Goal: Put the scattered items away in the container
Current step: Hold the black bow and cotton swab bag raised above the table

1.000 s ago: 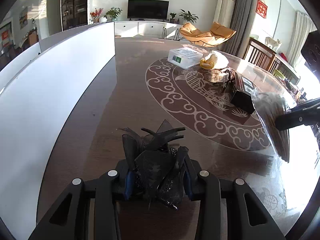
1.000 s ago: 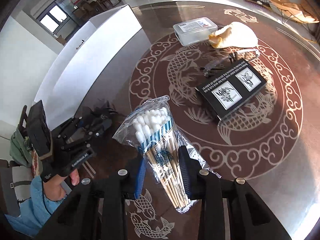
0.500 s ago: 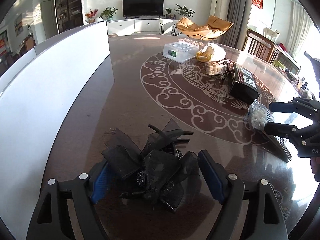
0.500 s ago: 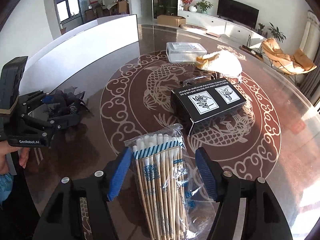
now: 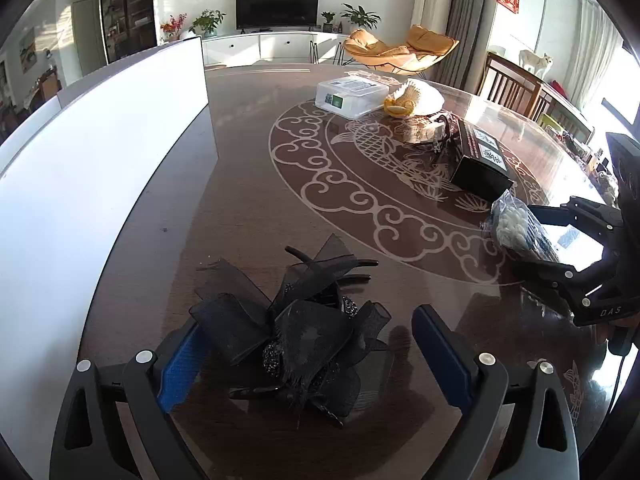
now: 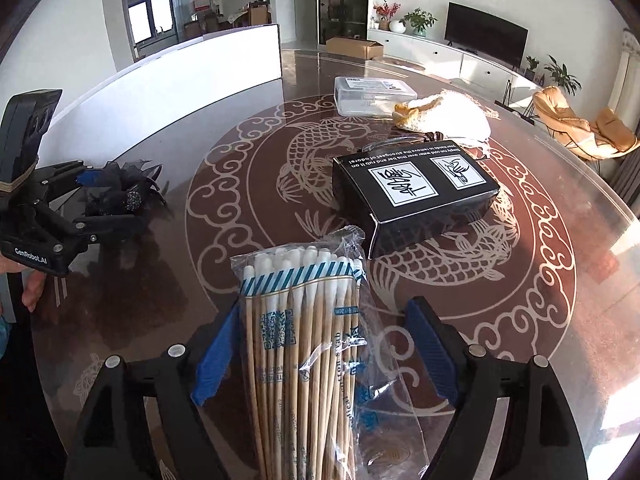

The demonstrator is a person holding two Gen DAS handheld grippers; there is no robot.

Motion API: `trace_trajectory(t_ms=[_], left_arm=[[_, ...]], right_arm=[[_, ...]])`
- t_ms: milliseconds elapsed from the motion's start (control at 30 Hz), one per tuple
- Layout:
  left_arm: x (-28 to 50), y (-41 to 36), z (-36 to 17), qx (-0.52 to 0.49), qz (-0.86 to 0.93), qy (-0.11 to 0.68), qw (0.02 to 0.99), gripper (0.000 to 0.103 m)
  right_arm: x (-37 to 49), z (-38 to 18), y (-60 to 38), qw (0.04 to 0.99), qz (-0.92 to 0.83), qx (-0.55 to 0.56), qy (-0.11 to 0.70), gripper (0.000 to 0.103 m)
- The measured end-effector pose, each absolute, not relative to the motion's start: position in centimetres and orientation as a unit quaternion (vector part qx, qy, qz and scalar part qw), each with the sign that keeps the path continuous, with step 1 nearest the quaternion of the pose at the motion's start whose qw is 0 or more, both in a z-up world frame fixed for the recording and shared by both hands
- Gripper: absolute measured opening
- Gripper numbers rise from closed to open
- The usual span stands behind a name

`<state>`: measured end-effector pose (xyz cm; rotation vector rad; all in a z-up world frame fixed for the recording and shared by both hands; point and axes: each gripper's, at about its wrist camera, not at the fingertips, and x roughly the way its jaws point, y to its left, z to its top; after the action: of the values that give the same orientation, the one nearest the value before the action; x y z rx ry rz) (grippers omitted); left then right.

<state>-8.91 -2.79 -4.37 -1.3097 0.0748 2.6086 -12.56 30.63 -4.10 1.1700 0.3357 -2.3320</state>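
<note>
Gleaming carp-patterned table [image 5: 256,216], sunlit lounge.

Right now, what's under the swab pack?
The swab pack lies on the patterned table, whose surface shows through the clear wrapper; directly beneath the sticks is hidden.

A home's living and dining room: a TV [image 5: 277,9] on a low white cabinet [image 5: 276,46], potted plants [image 5: 208,22], an orange lounge chair [image 5: 400,50], curtains [image 5: 460,20], wooden dining chairs [image 5: 516,90], and a round, carp-patterned counter [image 5: 360,184].
</note>
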Motion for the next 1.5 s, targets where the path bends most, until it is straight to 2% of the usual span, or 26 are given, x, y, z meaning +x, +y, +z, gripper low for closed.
trace_trajectory(t_ms=[167,1500], left_arm=[[-9.0,-1.97,-4.63,-0.453,0.884,0.054,0.103,0.103],[-9.07,-2.05,-4.63,-0.454,0.884,0.052,0.102,0.103]], right_arm=[[-12.5,-4.13,30.6,0.254,-0.857,0.431,0.124,0.085],[-12.35,-4.08,30.59,0.254,-0.857,0.431,0.123,0.086]])
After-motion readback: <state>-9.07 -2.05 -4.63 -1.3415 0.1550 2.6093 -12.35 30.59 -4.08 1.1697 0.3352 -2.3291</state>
